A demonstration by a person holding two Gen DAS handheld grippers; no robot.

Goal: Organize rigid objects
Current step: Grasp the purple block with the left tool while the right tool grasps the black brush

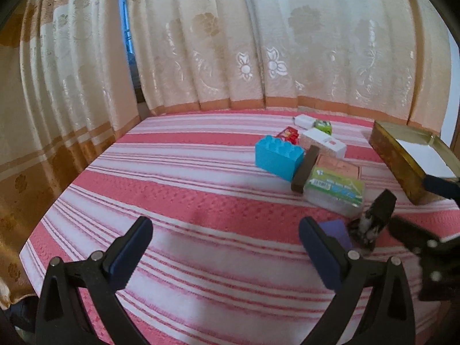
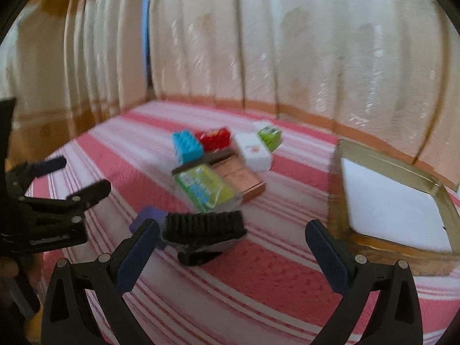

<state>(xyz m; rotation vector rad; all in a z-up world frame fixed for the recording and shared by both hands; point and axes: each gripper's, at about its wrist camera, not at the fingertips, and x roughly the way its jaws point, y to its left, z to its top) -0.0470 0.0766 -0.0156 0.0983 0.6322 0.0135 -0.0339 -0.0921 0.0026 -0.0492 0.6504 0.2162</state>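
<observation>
Grippers (image 1: 225,240) (image 2: 232,243) gape above black brush (image 2: 204,227)

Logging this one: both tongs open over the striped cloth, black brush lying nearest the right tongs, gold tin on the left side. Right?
One error: the gold tin sits on the right side, not the left, as the right wrist view shows. The rest holds: both the left tongs and right tongs are open, with the black brush nearest the right.

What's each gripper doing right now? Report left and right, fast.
Left gripper: open, holding nothing, above the striped cloth.
Right gripper: open, holding nothing; the black brush lies just ahead between its fingers.
</observation>
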